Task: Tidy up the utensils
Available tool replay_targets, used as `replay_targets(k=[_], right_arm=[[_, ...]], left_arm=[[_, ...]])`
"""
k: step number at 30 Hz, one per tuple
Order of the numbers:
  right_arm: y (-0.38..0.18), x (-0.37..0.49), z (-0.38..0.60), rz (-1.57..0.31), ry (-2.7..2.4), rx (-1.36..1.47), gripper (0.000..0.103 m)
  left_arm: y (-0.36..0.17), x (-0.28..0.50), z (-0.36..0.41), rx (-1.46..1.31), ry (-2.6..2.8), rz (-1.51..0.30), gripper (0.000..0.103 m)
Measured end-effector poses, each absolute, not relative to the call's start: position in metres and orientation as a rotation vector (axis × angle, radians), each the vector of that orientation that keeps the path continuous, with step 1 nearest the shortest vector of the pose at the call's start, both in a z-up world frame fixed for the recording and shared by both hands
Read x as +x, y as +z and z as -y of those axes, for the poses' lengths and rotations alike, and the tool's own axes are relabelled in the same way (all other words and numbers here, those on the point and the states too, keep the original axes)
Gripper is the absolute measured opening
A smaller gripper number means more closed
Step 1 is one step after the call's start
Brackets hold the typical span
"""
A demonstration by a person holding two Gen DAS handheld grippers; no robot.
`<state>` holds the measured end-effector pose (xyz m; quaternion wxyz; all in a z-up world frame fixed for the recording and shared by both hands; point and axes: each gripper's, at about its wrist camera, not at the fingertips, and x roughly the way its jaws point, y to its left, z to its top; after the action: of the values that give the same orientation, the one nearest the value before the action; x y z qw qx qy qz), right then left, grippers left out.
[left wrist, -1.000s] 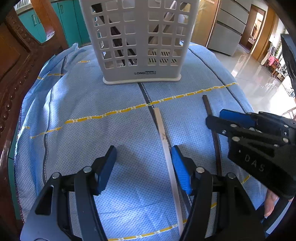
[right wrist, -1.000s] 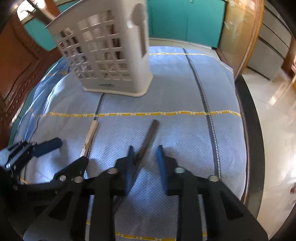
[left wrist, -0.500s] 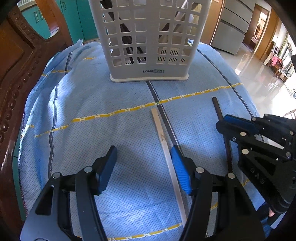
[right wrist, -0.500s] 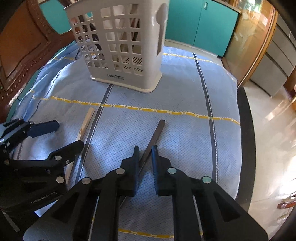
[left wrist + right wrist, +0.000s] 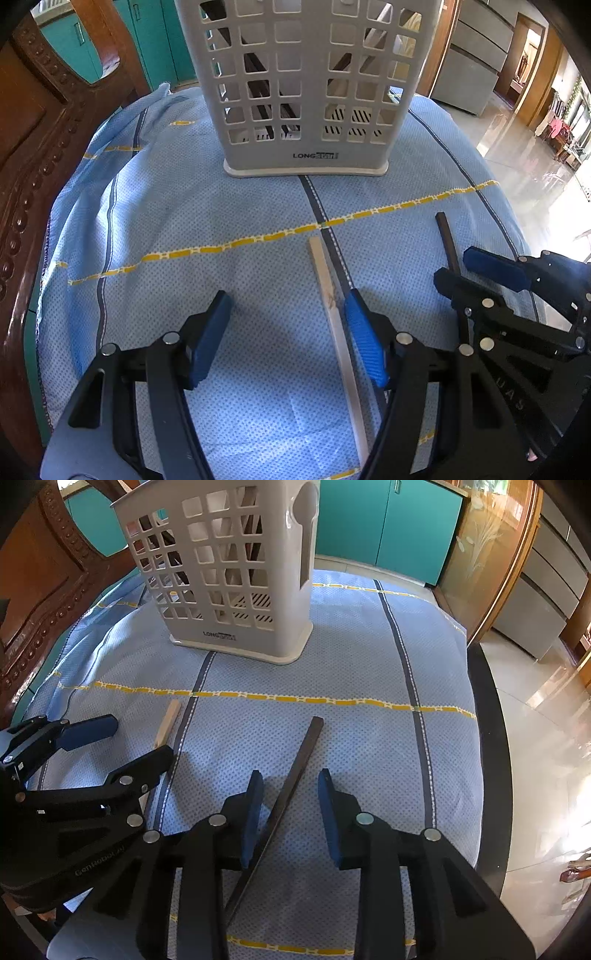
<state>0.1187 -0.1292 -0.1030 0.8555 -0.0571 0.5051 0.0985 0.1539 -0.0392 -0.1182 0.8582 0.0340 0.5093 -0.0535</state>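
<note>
A white slotted utensil basket (image 5: pixel 306 92) (image 5: pixel 229 572) stands at the far side of the blue cloth, with several sticks inside. A pale wooden chopstick (image 5: pixel 332 314) (image 5: pixel 168 723) lies on the cloth between my left gripper's (image 5: pixel 287 295) fingers, close to the right pad. That gripper is open and its jaws are still opening a little. A dark chopstick (image 5: pixel 303 753) (image 5: pixel 447 240) lies between my right gripper's (image 5: pixel 291 775) fingers. The right jaws are opening and the pads stand clear of it. Each gripper shows in the other's view, the left gripper (image 5: pixel 138 738) and the right gripper (image 5: pixel 460 266).
The blue cloth (image 5: pixel 184 221) with yellow and dark stripes covers a round table, whose dark rim (image 5: pixel 487 738) shows on the right above a shiny floor. A carved wooden chair back (image 5: pixel 29 147) rises close on the left. Teal cabinets stand behind the basket.
The right jaws narrowed around the dark chopstick half a second ago and have now spread apart. The chopstick still lies on the cloth. The left gripper has hardly moved.
</note>
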Motion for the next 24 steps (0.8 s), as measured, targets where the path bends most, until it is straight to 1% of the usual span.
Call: replay_targets(k=[2,12,14,15,16,17,18,19,20,22,24], right_arm=[[-0.103,0.119,0.130,-1.060,0.204,-0.123,0.031],[-0.103,0.117,0.128,-1.053,0.204,-0.127,0.031],[-0.104,0.117,0.127,-1.050,0.207,-0.125,0.031],[-0.104,0.117,0.127,-1.047,0.211,-0.122,0.030],[-0.103,0.117,0.127,-1.045,0.215,-0.118,0.022],[-0.103,0.117,0.128,-1.045,0.218,-0.110,0.014],[-0.103,0.118,0.129,-1.047,0.221,-0.099,0.013],[-0.103,0.118,0.130,-1.048,0.222,-0.089,0.013],[-0.102,0.119,0.131,-1.049,0.224,-0.081,0.011],[-0.101,0.120,0.132,-1.048,0.239,-0.045,0.009],[-0.093,0.119,0.135,-1.015,0.252,-0.015,0.007]], left_arm=[[-0.117,0.152,0.041,0.075,-0.115,-1.068,0.065],[-0.116,0.147,0.047,0.075,-0.145,-1.070,0.053],[-0.116,0.145,0.048,0.077,-0.151,-1.069,0.047],[-0.115,0.144,0.049,0.079,-0.150,-1.067,0.041],[-0.114,0.144,0.049,0.080,-0.152,-1.065,0.033],[-0.114,0.143,0.049,0.078,-0.153,-1.063,0.029],[-0.114,0.144,0.048,0.071,-0.150,-1.060,0.019],[-0.113,0.144,0.047,0.066,-0.146,-1.058,0.012],[-0.113,0.145,0.045,0.059,-0.144,-1.056,0.012],[-0.112,0.146,0.042,0.048,-0.147,-1.050,0.008],[-0.107,0.144,0.041,0.056,-0.143,-1.025,0.007]])
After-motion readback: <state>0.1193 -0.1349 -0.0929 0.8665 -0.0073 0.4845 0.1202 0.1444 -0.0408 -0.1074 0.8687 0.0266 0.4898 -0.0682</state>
